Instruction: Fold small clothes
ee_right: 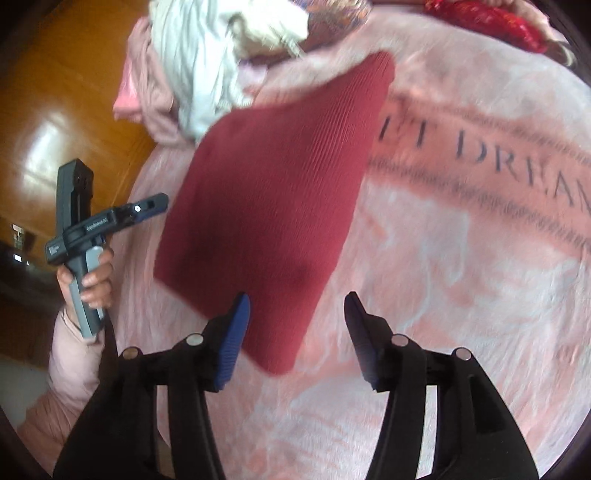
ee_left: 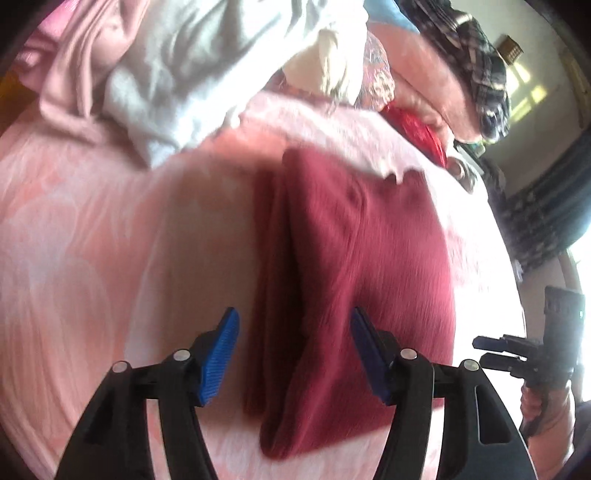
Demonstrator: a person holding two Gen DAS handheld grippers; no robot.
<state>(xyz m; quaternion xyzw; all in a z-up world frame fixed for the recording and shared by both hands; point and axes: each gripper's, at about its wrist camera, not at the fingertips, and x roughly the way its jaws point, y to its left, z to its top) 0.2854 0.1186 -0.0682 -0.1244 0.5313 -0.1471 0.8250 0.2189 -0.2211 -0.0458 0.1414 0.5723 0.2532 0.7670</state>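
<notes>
A dark red ribbed garment (ee_left: 351, 266) lies folded flat on the pink blanket (ee_left: 92, 240); it also shows in the right wrist view (ee_right: 273, 206). My left gripper (ee_left: 295, 354) is open and empty, above the garment's near folded edge. My right gripper (ee_right: 297, 339) is open and empty, just above the garment's near corner. The left gripper also shows in the right wrist view (ee_right: 159, 203), left of the garment. The right gripper shows at the right edge of the left wrist view (ee_left: 480, 350).
A heap of unfolded clothes, pale grey (ee_left: 177, 74), pink and cream, lies at the blanket's far side; it also shows in the right wrist view (ee_right: 199, 70). A red item (ee_right: 491, 22) lies beyond. The blanket carries printed letters (ee_right: 517, 166). A wooden floor (ee_right: 74, 110) lies left of the bed.
</notes>
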